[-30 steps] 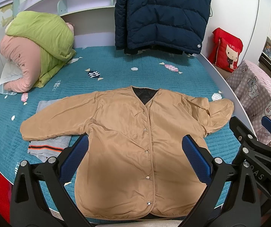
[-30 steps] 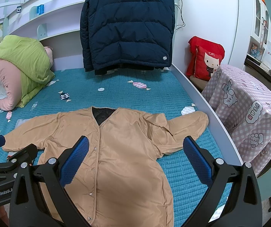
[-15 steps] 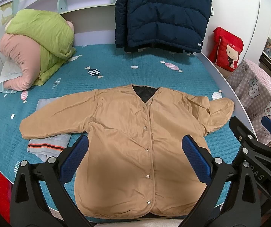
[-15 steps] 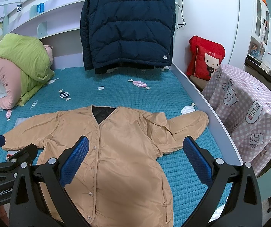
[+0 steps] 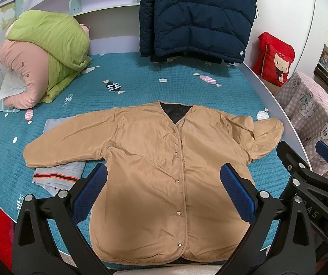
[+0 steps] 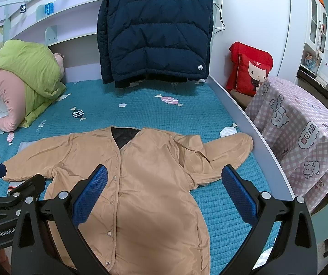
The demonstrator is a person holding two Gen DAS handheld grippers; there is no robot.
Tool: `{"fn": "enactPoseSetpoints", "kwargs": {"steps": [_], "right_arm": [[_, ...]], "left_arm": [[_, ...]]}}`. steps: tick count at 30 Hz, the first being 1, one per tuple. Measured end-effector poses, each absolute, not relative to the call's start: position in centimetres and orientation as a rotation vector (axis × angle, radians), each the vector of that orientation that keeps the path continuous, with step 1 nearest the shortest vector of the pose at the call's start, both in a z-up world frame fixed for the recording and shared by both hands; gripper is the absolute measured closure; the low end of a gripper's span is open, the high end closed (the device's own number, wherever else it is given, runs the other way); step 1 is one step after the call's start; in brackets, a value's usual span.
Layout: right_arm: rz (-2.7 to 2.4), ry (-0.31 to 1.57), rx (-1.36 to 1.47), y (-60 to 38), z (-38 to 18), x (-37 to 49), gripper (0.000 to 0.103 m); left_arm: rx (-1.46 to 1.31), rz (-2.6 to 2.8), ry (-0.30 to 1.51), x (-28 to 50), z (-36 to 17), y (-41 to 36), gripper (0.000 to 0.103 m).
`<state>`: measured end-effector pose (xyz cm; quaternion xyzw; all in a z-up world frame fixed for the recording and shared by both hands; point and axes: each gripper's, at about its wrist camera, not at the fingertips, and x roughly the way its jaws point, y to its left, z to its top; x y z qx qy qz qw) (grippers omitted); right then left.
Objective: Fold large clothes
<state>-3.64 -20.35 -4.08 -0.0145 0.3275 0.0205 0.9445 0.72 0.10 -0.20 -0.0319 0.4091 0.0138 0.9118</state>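
the tan jacket (image 5: 164, 160) lies flat, snapped closed, on the bed (image 5: 141, 87), near its front edge. both the left hand-held gripper (image 5: 164, 194) and right hand-held gripper (image 6: 164, 194) hover released, holding nothing. it looks soft, light, slippery; best pinched at a sleeve cuff or shoulder seam.

Left gripper (image 5: 164, 190): spread wide, blue pads (image 5: 88, 197) apart, nothing between, poised above the tan jacket (image 5: 154, 160) at its lower front. Right gripper (image 6: 164, 190): likewise spread wide and empty, just beside the left, above the jacket's right half. 2 grippers, neither touching the jacket.
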Motion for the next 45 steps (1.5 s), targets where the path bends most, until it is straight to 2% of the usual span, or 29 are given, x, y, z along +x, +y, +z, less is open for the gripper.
{"fn": "enactPoseSetpoints", "kwargs": {"steps": [40,45], "right_arm": [[0.042,0.677,-0.03,-20.2,-4.4,-3.6,0.007],[0.043,0.688,-0.038,-19.1,-5.0,-3.7,0.007]], "left_arm": [[-0.068,0.029,0.851,1.0,-0.3,0.1,0.005],[-0.089,0.029,0.86,0.2,-1.7,1.1,0.005]]}}
